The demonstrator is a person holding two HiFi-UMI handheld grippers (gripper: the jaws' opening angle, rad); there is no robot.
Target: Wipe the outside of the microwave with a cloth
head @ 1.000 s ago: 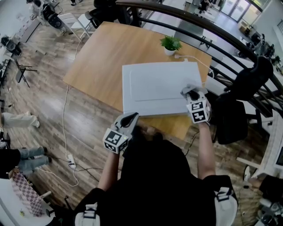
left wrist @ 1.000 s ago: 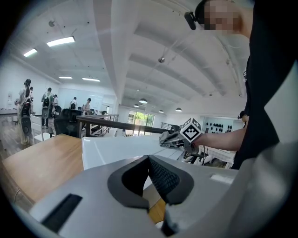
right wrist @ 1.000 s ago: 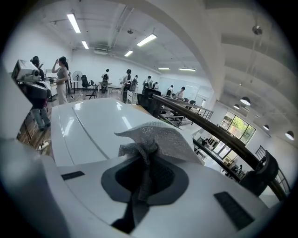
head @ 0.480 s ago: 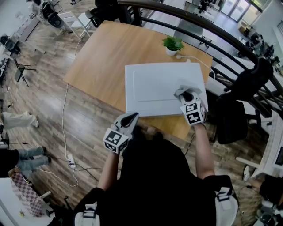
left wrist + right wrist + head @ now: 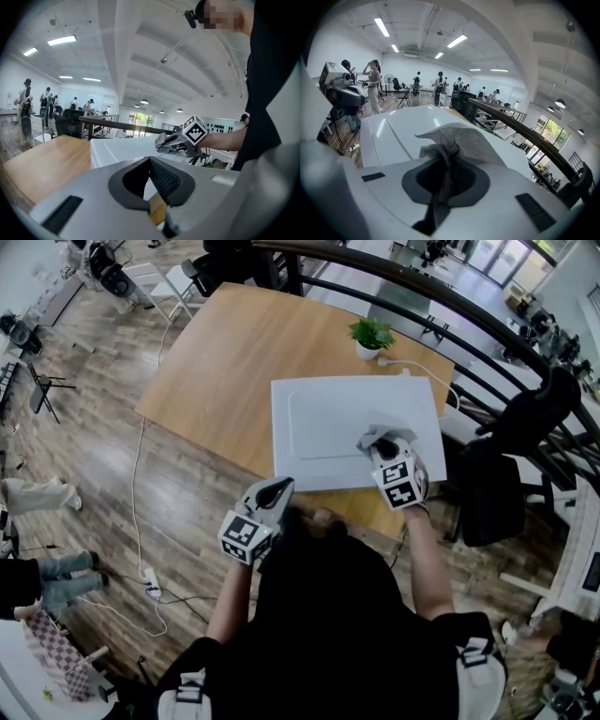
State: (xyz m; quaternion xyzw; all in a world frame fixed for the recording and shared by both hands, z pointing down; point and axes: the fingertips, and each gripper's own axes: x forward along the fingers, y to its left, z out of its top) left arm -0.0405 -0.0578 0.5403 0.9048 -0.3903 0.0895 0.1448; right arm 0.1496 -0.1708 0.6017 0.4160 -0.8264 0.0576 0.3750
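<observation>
White microwave (image 5: 319,423); grey dotted-weave cloth (image 5: 459,138); tan wood-grain table (image 5: 225,362); green plant (image 5: 371,332).

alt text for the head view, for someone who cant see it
Seen from above, the right tongs hold a grey cloth on top of a white microwave on a wooden table. The left tongs hang shut and empty near the table's front edge. A small potted plant stands behind the microwave.

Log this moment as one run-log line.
phase: wipe on microwave top | right gripper: shut on cloth, cloth on top panel | left gripper: shut, empty, clear of microwave
</observation>
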